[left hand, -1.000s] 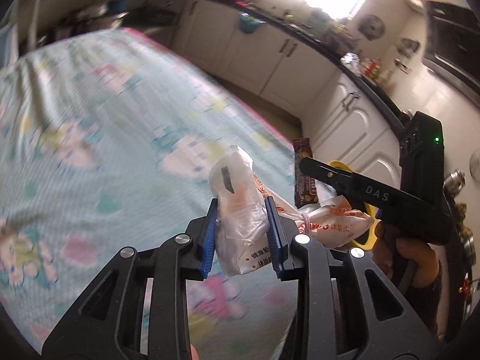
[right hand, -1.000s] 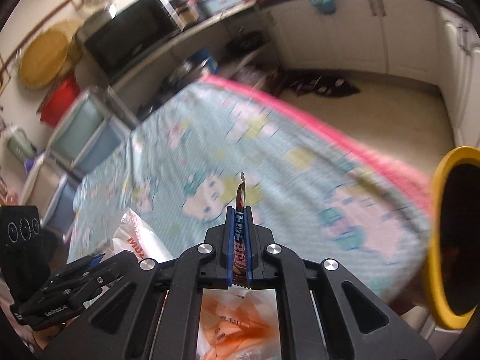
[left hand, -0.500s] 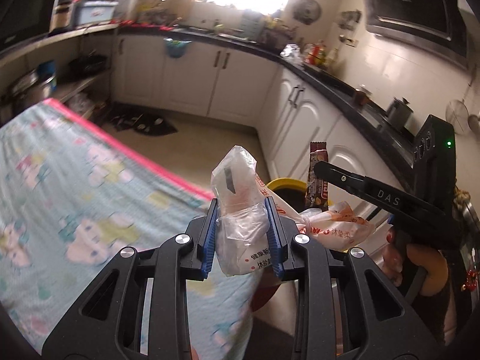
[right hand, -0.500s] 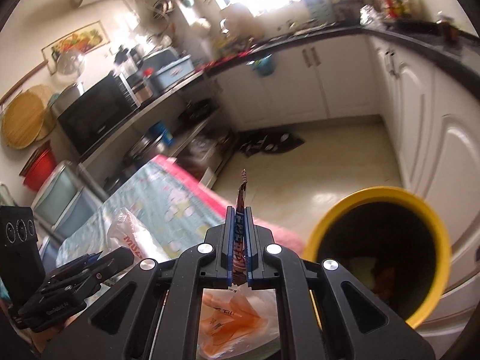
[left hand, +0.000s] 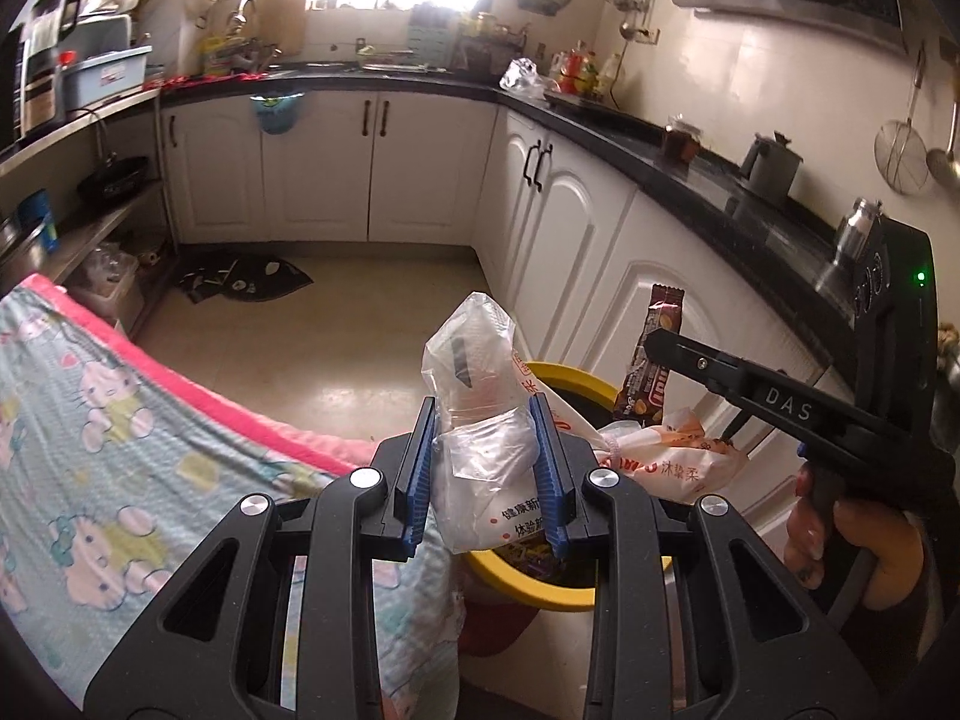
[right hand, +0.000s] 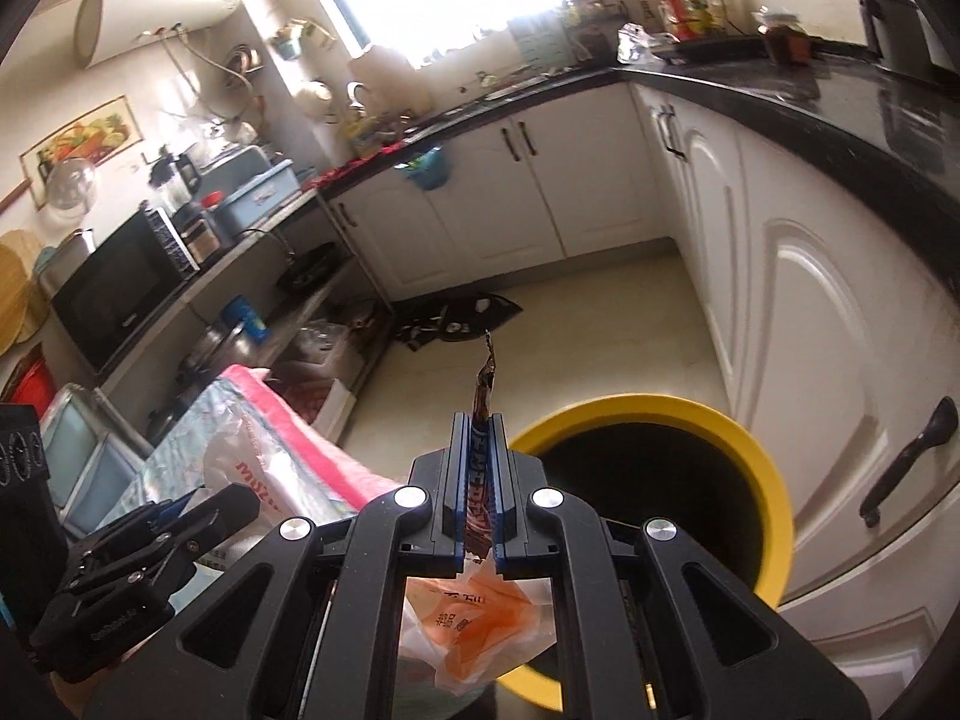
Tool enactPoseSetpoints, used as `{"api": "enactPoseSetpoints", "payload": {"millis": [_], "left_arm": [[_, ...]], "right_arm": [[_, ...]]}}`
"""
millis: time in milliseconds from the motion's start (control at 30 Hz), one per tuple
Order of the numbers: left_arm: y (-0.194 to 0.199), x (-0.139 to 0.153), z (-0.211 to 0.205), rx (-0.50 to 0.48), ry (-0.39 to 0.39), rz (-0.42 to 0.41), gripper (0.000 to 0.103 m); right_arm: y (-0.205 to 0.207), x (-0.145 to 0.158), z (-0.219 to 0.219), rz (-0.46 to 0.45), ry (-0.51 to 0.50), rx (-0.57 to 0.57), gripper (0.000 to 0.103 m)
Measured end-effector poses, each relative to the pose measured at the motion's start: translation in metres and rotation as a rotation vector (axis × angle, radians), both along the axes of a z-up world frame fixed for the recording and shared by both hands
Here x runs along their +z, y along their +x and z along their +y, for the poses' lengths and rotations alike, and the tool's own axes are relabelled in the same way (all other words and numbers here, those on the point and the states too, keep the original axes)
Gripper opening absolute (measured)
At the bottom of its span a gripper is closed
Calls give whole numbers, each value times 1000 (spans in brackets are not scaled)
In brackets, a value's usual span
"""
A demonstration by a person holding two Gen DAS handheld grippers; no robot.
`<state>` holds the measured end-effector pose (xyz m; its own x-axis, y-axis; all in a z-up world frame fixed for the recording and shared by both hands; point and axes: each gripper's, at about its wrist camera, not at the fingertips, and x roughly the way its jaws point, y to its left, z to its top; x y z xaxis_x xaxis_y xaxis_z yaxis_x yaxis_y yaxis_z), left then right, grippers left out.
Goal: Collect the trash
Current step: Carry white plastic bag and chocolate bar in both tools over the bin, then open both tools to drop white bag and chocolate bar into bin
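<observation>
My left gripper (left hand: 483, 468) is shut on a crumpled clear and white plastic bag (left hand: 480, 420) with red print, held over the near rim of a yellow-rimmed trash bin (left hand: 540, 591). My right gripper (right hand: 478, 480) is shut on a thin brown snack wrapper (right hand: 483, 396) that stands on edge between the pads. In the left wrist view that wrapper (left hand: 654, 354) is above the bin, at the tip of the right gripper (left hand: 660, 339). The bin (right hand: 756, 474) lies just ahead and to the right in the right wrist view; the bag (right hand: 474, 618) hangs below.
A table with a cartoon-print cloth and pink edge (left hand: 120, 450) is at the left. White cabinets (left hand: 600, 240) with a black countertop (left hand: 720, 180) run behind and right of the bin. A dark mat (left hand: 246, 282) lies on the tan floor.
Both grippers have swung away from the table toward the bin, keeping their holds. The bin has come from the frame edge to just below both grippers.
</observation>
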<state>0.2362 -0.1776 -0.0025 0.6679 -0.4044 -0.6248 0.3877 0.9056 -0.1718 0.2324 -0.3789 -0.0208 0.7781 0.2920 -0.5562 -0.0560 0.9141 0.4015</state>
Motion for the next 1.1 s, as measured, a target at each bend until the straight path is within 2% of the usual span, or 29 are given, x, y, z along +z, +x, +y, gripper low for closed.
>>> {"api": "enactPoseSetpoints", "payload": {"millis": [200, 333, 400, 467, 533, 633, 800, 900, 1000, 1100], "left_arm": [[16, -25, -26, -12, 30, 39, 23], [27, -41, -39, -18, 35, 76, 24], [32, -46, -42, -21, 24, 94, 29], [37, -52, -42, -15, 11, 117, 32], [41, -57, -42, -16, 0, 140, 36], [42, -61, -39, -21, -9, 158, 51], [30, -52, -23, -2, -23, 117, 71], [20, -40, -13, 16, -22, 68, 83], [6, -26, 0, 45, -21, 14, 91], [-7, -14, 13, 71, -35, -28, 92]], "right_arm": [[14, -30, -14, 73, -21, -32, 6], [19, -43, -21, 115, -24, -51, 11], [22, -48, -25, 134, -19, -60, 19], [22, -53, -28, 149, -24, -76, 34], [22, -56, -29, 159, -33, -88, 35], [18, -58, -30, 172, -42, -93, 38], [5, -54, -23, 165, -86, -97, 43], [-10, -48, -16, 137, -112, -107, 53], [-29, -40, -9, 101, -143, -122, 60], [-55, -30, -1, 35, -176, -139, 71]]}}
